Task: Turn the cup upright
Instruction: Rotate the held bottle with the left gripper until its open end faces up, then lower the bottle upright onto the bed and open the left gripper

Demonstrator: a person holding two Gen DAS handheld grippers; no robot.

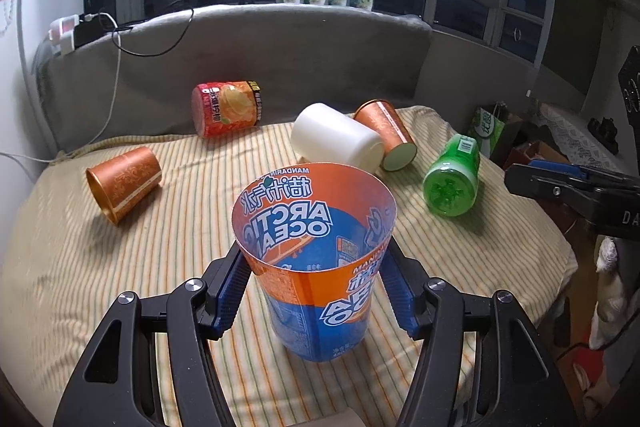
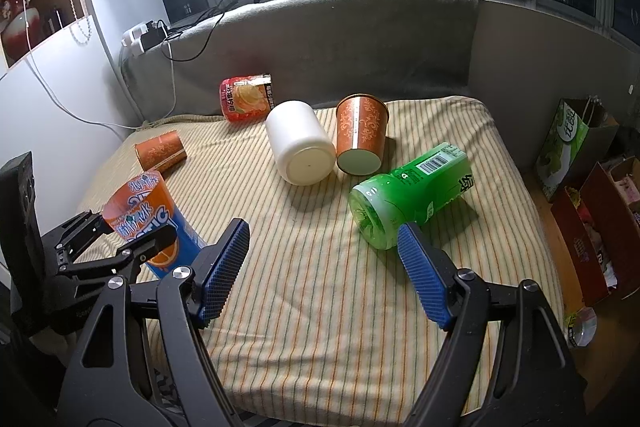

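Observation:
An orange and blue Arctic Ocean cup (image 1: 316,259) stands upright, mouth up, on the striped cushion (image 1: 160,267). My left gripper (image 1: 314,259) is shut on the cup, one blue pad on each side. The cup also shows at the left of the right wrist view (image 2: 148,215), held by the left gripper (image 2: 120,239). My right gripper (image 2: 322,267) is open and empty above the cushion's front (image 2: 320,327), just in front of a green cup (image 2: 412,195) lying on its side.
A white cup (image 2: 300,147), two orange patterned cups (image 2: 362,139) (image 2: 160,151) and a red cup (image 2: 246,98) lie on their sides further back. A grey backrest (image 2: 360,39) rises behind. Bags and boxes (image 2: 580,187) stand on the floor to the right.

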